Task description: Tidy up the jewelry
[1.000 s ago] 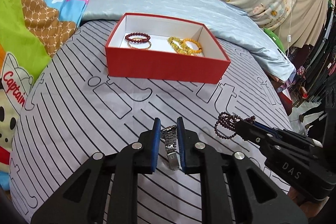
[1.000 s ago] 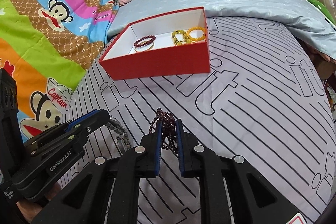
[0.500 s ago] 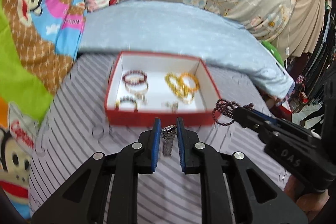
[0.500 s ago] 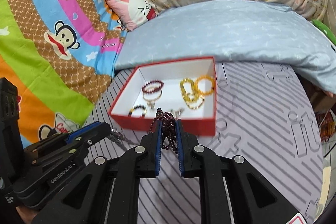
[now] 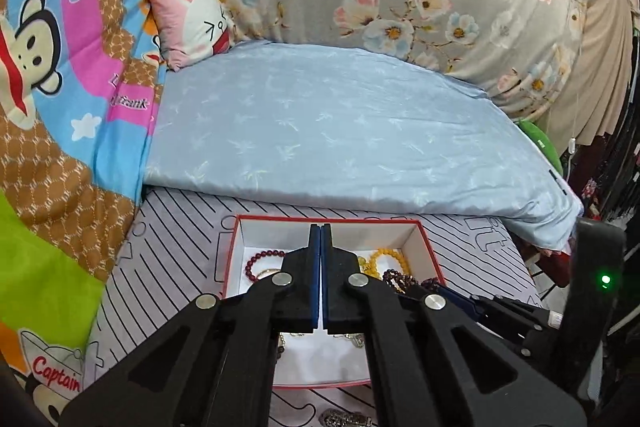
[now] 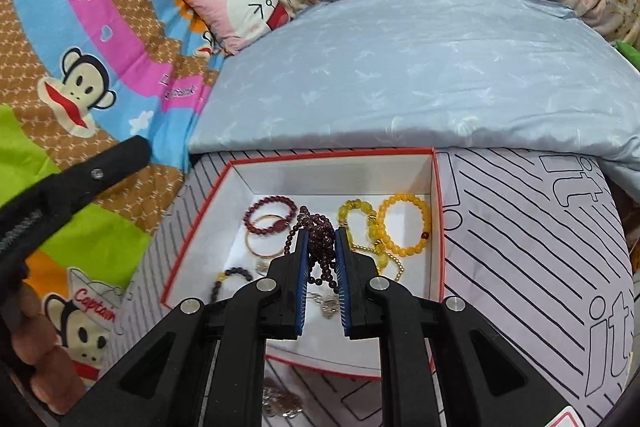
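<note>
Striped grey bedding (image 6: 532, 251) is covering the bed, with a pale blue quilt (image 5: 340, 131) lying behind it and a cartoon monkey blanket (image 6: 80, 75) hanging at the left. On the stripes a red box (image 6: 437, 227) with a white inside is sitting open, and both tools are hovering over it. Inside it a dark red bead bracelet (image 6: 260, 207) is lying on a thin gold bangle (image 6: 252, 247) at the left, while a yellow bead bracelet (image 6: 404, 223) and a paler yellow one (image 6: 352, 211) are lying at the right. The right gripper (image 6: 320, 251) is pinching a bunch of dark purple beads (image 6: 316, 227) between its blue-padded fingers (image 6: 301, 267), the strands dangling above the middle of the box. The left gripper (image 5: 321, 243) is holding its fingers (image 5: 315, 267) pressed together with nothing visible between them. A silver metal piece (image 5: 344, 417) is lying on the bedding just in front of the box's near wall, partly hidden under the tools, too little showing to tell what it is.
</note>
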`<act>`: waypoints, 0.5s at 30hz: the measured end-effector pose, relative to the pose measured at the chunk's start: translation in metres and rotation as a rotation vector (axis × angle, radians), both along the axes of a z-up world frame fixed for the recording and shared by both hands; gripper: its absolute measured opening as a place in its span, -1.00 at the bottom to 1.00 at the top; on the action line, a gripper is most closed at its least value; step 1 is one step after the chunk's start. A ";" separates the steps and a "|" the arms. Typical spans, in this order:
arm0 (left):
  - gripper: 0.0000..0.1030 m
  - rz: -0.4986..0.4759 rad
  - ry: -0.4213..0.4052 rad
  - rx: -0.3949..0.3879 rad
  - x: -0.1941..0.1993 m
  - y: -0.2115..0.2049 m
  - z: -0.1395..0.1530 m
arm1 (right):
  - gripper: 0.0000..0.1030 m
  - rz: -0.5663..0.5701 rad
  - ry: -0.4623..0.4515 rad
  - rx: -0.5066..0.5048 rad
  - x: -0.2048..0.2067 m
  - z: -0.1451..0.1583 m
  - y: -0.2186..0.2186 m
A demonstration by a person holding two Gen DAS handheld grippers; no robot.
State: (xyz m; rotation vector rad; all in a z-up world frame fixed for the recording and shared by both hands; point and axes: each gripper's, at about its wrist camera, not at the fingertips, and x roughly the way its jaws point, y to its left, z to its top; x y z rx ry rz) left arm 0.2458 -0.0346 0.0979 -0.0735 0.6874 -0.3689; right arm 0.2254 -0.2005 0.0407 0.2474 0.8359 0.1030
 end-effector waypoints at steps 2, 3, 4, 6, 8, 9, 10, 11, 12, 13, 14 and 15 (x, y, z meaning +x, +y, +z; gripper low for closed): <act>-0.99 -0.002 0.028 0.006 -0.008 0.007 -0.013 | -0.74 -0.006 0.001 -0.006 -0.004 -0.003 -0.002; -0.99 0.002 0.033 0.013 -0.014 0.010 -0.019 | -0.74 -0.014 0.001 -0.006 -0.009 -0.005 -0.004; -0.99 0.003 0.050 0.027 -0.023 0.013 -0.029 | -0.74 -0.019 0.000 -0.002 -0.013 -0.005 -0.006; -0.94 -0.006 0.078 0.042 -0.038 0.016 -0.045 | -0.74 -0.027 -0.006 -0.005 -0.025 -0.003 -0.010; -0.70 -0.020 0.120 0.070 -0.056 0.014 -0.064 | -0.74 -0.035 -0.012 -0.011 -0.036 -0.001 -0.012; -0.41 -0.024 0.139 0.082 -0.064 0.011 -0.073 | -0.74 -0.042 -0.015 -0.008 -0.042 0.000 -0.014; -0.21 -0.024 0.159 0.086 -0.073 0.009 -0.083 | -0.74 -0.047 -0.016 0.002 -0.048 0.002 -0.015; -0.19 -0.025 0.171 0.085 -0.079 0.007 -0.090 | -0.74 -0.051 -0.016 0.011 -0.054 0.003 -0.017; -0.18 -0.027 0.189 0.088 -0.083 0.004 -0.097 | -0.74 -0.056 -0.017 0.016 -0.058 0.004 -0.018; -0.18 -0.030 0.207 0.090 -0.084 0.001 -0.103 | -0.74 -0.060 -0.019 0.019 -0.064 0.005 -0.019; -0.18 -0.032 0.232 0.085 -0.086 -0.002 -0.111 | -0.74 -0.066 -0.022 0.021 -0.070 0.006 -0.020; -0.14 -0.033 0.253 0.077 -0.087 -0.006 -0.118 | -0.74 -0.069 -0.023 0.022 -0.074 0.006 -0.020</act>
